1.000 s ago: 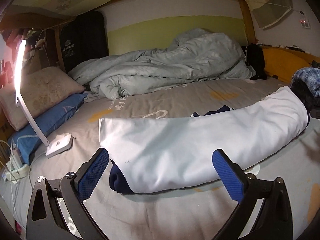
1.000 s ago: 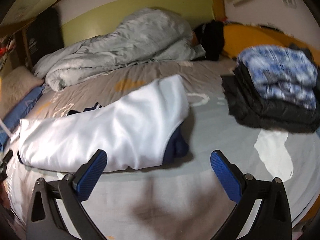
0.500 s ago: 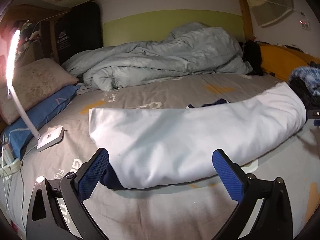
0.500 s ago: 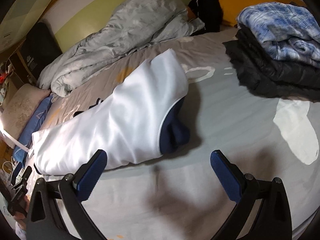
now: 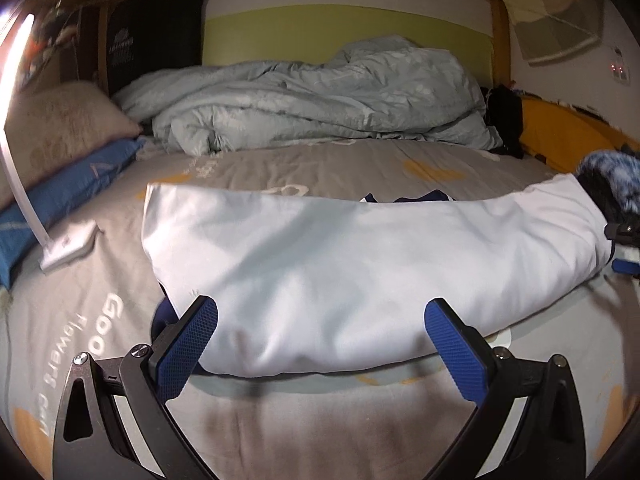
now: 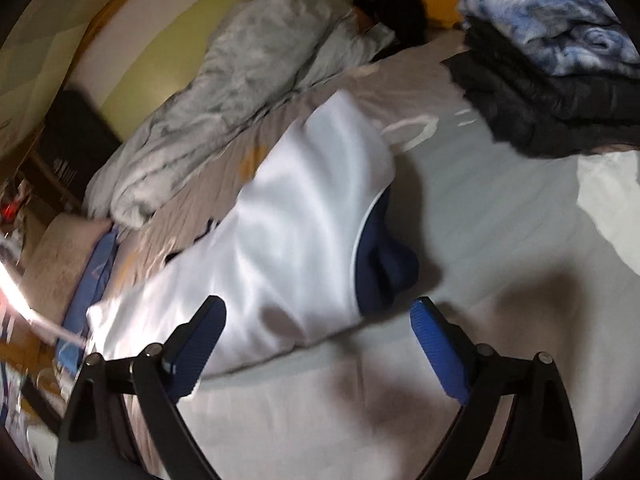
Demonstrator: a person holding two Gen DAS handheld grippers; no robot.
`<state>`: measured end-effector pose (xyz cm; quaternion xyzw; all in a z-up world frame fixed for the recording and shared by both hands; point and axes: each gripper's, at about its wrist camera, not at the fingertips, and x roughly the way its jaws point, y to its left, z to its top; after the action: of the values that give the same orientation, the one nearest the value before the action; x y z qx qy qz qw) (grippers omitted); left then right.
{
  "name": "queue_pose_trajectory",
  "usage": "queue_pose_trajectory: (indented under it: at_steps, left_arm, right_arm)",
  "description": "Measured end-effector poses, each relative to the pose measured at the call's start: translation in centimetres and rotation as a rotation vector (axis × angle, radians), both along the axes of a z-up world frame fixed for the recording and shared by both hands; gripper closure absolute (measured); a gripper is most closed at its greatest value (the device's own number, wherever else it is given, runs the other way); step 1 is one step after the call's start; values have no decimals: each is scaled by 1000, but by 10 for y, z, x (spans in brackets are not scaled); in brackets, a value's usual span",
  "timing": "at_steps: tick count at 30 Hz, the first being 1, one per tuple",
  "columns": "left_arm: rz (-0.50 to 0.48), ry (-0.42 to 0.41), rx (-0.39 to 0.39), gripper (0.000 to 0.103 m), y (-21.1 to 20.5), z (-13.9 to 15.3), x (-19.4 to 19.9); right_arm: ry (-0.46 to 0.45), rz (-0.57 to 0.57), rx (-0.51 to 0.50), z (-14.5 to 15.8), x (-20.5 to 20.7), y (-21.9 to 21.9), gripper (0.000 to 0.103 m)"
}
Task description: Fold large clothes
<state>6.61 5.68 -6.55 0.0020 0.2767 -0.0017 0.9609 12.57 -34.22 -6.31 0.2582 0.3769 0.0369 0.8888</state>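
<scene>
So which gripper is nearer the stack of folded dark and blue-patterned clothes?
Right. The right gripper, jaws closing on nothing, sits at the white garment's end beside the stack; the left gripper is at the opposite end.

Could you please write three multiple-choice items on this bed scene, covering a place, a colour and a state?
1. Where does the desk lamp stand?
A. on the bedsheet beside the blue pillow
B. on the folded clothes pile
C. on the crumpled duvet

2. What colour is the garment's outer face?
A. yellow
B. white
C. black

3. How is the left gripper?
A. shut on the garment
B. shut on the lamp
C. open, near the garment's front edge

Answers: 1 A, its base sits there; 2 B, white with navy showing underneath; 3 C, pads spread wide.
</scene>
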Motion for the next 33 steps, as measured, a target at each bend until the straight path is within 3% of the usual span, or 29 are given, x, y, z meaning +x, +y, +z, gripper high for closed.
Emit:
queue_pose_trajectory:
  at_steps: [3,7,9,11,13,16,20,24,30,33]
  left_arm:
    - [11,12,-36,0,5,-2,1]
    - [-9,-39,30,0,-4,5,-8]
    - [-23,-49,35,0,-8,6,-12]
    - [-31,-31,27,0,-11,4,-12]
    - [-45,-17,18,0,-12,3,-11]
    - [-40,-29,18,0,-13,6,-13]
    - [-13,-58,-33,0,-1,18,-17]
    - [26,-102,0,0,3,28,-23]
    - [16,-97,-60,0,12,34,-25]
    - [33,-112,-33,0,13,35,-28]
  right_arm:
    - [55,-35,87,-14,13,-8,9]
    - [67,-26,131,-32,32,-11,11]
    - [40,-18,144,-31,35,-12,25]
    - [23,8,157,-29,40,-9,58]
    - [-7,17,94,-19,42,2,68]
    - [-77,15,-157,6,36,38,74]
    - [-147,21,-378,28,26,79,76]
    - [-231,135,-599,43,10,137,76]
    - [-255,253,-624,39,10,189,70]
    - [-243,343,-607,32,11,212,57]
